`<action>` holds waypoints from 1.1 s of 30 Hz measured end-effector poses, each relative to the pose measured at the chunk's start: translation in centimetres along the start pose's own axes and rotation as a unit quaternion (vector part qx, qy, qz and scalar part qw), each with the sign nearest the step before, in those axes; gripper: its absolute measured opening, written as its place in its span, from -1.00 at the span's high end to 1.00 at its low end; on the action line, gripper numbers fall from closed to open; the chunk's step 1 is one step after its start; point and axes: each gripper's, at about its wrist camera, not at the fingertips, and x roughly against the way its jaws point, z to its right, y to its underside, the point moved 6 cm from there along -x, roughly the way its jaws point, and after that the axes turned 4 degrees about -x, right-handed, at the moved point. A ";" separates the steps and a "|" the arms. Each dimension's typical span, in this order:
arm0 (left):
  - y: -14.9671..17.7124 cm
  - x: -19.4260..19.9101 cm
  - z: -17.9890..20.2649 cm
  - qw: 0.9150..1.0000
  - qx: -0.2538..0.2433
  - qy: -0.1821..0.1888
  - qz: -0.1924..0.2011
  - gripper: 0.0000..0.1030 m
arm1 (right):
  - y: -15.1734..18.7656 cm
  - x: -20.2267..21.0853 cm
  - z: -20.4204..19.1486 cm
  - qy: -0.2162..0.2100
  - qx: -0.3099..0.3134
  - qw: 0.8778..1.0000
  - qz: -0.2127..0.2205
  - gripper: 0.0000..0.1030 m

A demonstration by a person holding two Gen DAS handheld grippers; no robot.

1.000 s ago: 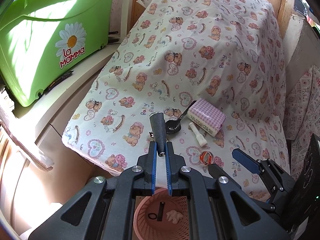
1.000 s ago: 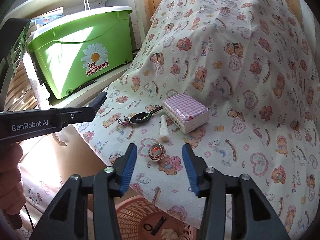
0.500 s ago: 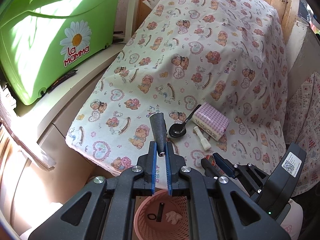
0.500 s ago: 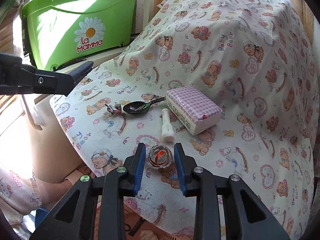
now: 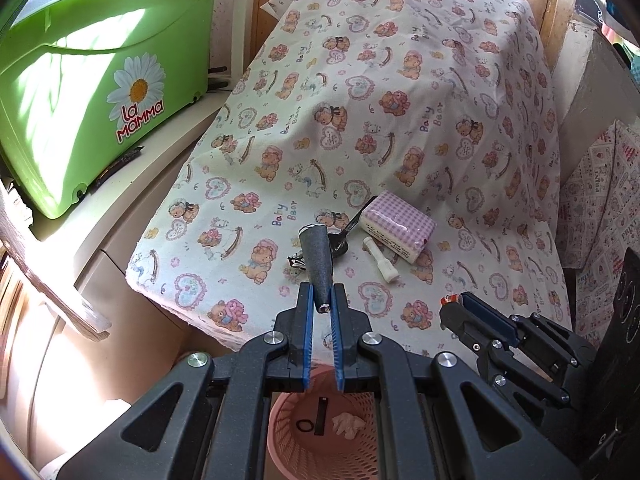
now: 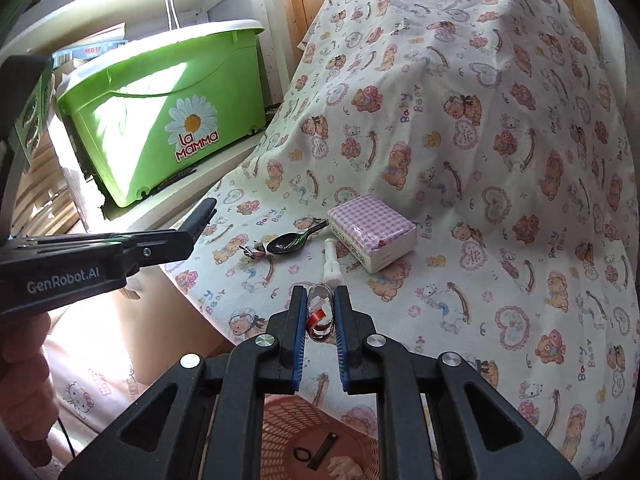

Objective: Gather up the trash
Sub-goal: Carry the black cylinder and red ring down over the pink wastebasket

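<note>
The left gripper (image 5: pixel 321 305) is clamped on the narrow end of a dark grey speckled cone (image 5: pixel 317 266), which points up and away over the near edge of a worktop draped in a cream teddy-bear-print cloth (image 5: pixel 400 128). The right gripper (image 6: pixel 320 312) is closed around a small crumpled clear wrapper with a red strip (image 6: pixel 320 317), held just above the cloth's near edge.

Below both grippers sits a pink perforated plastic basket (image 5: pixel 288 440); inside it lie a small black ring (image 5: pixel 305 426), a flat black strip (image 5: pixel 321 416) and a crumpled pale tissue wad (image 5: pixel 347 425).

On the cloth, just beyond the grippers, a purple-and-white gingham tissue pack (image 6: pixel 371 236) rests to the right of a shiny black spoon (image 6: pixel 289 242), whose handle reaches the pack's far left corner. A short white plastic tube (image 6: pixel 332 267) lies near the pack's left side. A small scrap of striped foil (image 6: pixel 253 251) sits just left of the spoon's bowl.

To the far left, a lime-green plastic tub with a daisy label and white lid (image 6: pixel 160 120) stands on a pale ledge (image 5: pixel 132 200); its contents cannot be seen.
</note>
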 end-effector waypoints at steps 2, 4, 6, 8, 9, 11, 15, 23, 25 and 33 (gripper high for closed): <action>-0.2 1.4 0.6 1.000 0.000 0.011 0.009 0.85 | -0.1 0.9 0.4 -0.017 -0.016 1.000 -0.003 0.71; -0.1 2.5 1.3 1.000 -0.003 0.018 0.010 0.85 | 0.1 1.6 0.9 -0.029 -0.029 0.999 -0.008 0.71; 0.5 3.0 2.1 1.000 -0.011 0.020 0.002 0.85 | 0.5 2.4 1.1 -0.031 -0.031 0.999 -0.013 0.71; 1.4 3.0 2.8 0.999 -0.016 0.026 -0.011 0.85 | 1.2 3.0 1.0 -0.030 -0.024 0.999 -0.024 0.71; 2.2 2.8 3.1 0.999 -0.017 0.029 -0.021 0.86 | 1.6 3.2 0.9 -0.029 -0.018 0.999 -0.028 0.71; 3.7 1.9 3.8 0.998 -0.020 0.036 -0.042 0.85 | 2.5 3.7 0.5 -0.030 -0.008 0.999 -0.035 0.71; 6.5 -0.5 4.3 0.996 -0.024 0.029 -0.085 0.85 | 3.9 4.0 -0.2 -0.031 0.008 0.998 -0.052 0.71; 9.2 -2.9 2.8 0.989 0.020 0.028 -0.145 0.85 | 6.3 3.1 -0.8 -0.026 0.026 0.995 -0.090 0.71; 9.9 -3.6 2.7 0.986 0.024 0.030 -0.162 0.85 | 6.9 2.8 -1.1 -0.026 0.034 0.994 -0.100 0.71; 12.2 -6.0 2.4 0.974 0.033 0.029 -0.222 0.85 | 9.9 0.6 -1.4 -0.011 0.059 0.986 -0.156 0.71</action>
